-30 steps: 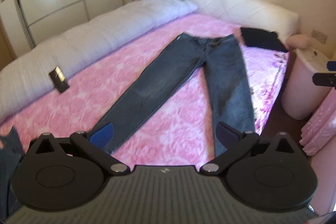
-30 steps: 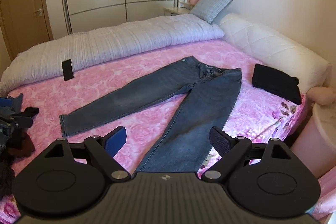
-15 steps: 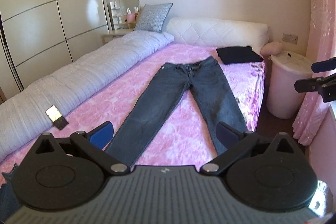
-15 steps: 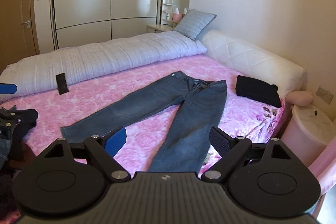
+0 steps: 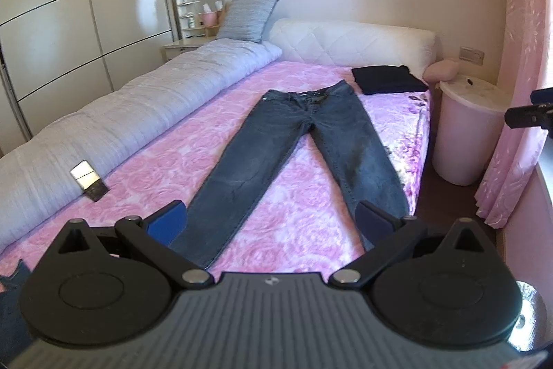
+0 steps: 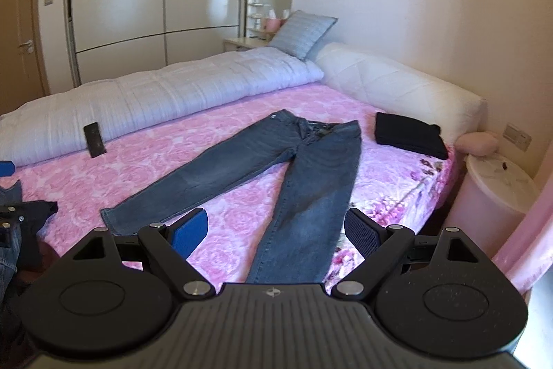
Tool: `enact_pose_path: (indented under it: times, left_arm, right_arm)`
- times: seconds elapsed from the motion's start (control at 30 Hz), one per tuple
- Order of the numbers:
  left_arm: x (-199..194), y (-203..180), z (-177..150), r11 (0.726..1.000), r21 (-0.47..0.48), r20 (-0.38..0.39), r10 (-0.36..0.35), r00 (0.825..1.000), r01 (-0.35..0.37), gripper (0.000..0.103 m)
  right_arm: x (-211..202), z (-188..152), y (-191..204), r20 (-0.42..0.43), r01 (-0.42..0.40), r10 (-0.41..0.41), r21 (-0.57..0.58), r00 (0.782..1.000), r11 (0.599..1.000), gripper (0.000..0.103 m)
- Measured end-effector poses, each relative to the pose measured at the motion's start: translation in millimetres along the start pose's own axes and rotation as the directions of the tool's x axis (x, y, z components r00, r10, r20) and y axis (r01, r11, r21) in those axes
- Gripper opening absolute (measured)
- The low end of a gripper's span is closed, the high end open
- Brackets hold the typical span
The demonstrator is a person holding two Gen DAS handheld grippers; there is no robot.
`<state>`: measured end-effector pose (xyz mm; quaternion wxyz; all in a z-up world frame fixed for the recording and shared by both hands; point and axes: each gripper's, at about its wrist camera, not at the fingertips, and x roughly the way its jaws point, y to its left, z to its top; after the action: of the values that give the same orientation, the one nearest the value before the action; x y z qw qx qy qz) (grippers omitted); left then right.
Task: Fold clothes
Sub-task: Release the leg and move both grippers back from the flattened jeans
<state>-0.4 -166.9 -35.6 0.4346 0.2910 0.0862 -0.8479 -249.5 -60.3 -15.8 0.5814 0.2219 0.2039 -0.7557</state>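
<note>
Left gripper [image 5: 271,218] spread wide, empty, above bed foot. Right gripper [image 6: 276,232] likewise agape, holding nothing. Beyond: jeans [image 5: 300,140] flat on pink bedspread [image 5: 172,161], legs splayed, waistband toward headboard [image 5: 352,40]. Farther: folded black garment [image 5: 387,79] near headboard.

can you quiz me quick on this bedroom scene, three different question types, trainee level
1. True or false: the jeans lie spread flat, legs apart, on the pink bedspread.
2. Which lies nearest the headboard? A) phone B) folded black garment C) jeans' hems
3. Fill in: both the left claw and right claw are ____ and hold nothing.

Key: 1 true; 2 B; 3 open
</note>
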Motion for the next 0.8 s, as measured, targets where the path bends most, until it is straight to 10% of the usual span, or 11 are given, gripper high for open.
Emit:
enact_pose_path:
  times: [0.4,0.8]
  left_arm:
    - [103.5,-73.5,48.9,0.996,0.064,-0.041,-0.055,0.998,0.057,0.102]
    - [240.5,-149.4,137.8,1.000,-0.015,-0.159,0.013,0.987,-0.015,0.102]
  right_arm:
    - [43.4,3.8,-93.5,-0.027,0.086,-0.084,0.059,0.996,0.995,0.088]
    - [161.8,56.8,-256.8,-0.085,-0.003,0.006,0.037,0.996,0.999,0.088]
